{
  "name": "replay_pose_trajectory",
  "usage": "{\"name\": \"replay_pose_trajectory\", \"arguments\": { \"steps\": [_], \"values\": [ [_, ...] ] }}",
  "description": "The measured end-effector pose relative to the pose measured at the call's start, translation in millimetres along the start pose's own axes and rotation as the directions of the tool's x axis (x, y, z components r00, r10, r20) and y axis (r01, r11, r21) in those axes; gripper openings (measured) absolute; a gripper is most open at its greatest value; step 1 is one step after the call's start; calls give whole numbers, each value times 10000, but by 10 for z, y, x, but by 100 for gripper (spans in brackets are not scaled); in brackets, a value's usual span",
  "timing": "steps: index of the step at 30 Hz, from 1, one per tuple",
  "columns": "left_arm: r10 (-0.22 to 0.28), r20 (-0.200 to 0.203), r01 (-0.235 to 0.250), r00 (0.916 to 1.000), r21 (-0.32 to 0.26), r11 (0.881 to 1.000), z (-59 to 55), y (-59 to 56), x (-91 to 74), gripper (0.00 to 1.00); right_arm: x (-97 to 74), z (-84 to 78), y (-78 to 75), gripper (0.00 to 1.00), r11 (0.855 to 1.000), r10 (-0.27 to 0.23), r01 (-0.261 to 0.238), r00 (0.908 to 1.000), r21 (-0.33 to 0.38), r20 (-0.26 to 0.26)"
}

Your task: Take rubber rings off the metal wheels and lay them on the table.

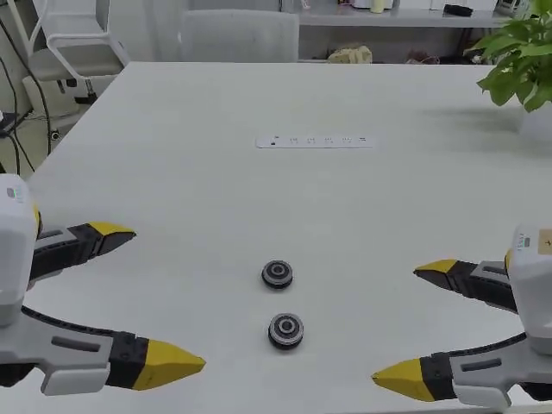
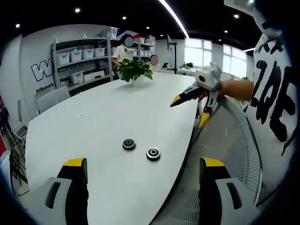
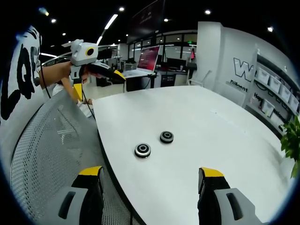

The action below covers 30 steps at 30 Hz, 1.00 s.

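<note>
Two small metal wheels, each with a black rubber ring around it, lie flat on the white table (image 1: pixel 216 172). The far wheel (image 1: pixel 277 274) (image 2: pixel 129 144) (image 3: pixel 166 137) sits just behind the near wheel (image 1: pixel 285 330) (image 2: pixel 153 153) (image 3: pixel 142 150), a small gap between them. My left gripper (image 1: pixel 164 297) (image 2: pixel 144 162) (image 3: pixel 98 84) is open to the left of both, holding nothing. To the right of them, my right gripper (image 1: pixel 397 323) (image 3: pixel 151 170) (image 2: pixel 188 115) is open too. Neither touches a wheel.
A flush power strip (image 1: pixel 315 141) lies in the table's middle, farther back. A green plant (image 1: pixel 517 65) stands at the far right corner. Chairs (image 1: pixel 237 34) line the far edge. A grey mesh chair back (image 3: pixel 51 154) is by the near edge.
</note>
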<state>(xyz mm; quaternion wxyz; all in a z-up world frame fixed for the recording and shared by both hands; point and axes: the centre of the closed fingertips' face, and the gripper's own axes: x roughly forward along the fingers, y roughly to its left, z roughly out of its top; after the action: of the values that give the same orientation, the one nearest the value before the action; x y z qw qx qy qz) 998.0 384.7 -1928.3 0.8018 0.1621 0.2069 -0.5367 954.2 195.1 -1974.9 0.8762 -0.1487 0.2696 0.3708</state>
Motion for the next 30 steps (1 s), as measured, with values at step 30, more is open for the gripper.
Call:
{"name": "replay_pose_trajectory", "arguments": {
  "steps": [30],
  "values": [
    [-26, -114, 29, 9999, 210, 9998, 37, 189, 135, 98, 121, 187, -321, 77, 9975, -92, 111, 9996, -696, 268]
  ]
}}
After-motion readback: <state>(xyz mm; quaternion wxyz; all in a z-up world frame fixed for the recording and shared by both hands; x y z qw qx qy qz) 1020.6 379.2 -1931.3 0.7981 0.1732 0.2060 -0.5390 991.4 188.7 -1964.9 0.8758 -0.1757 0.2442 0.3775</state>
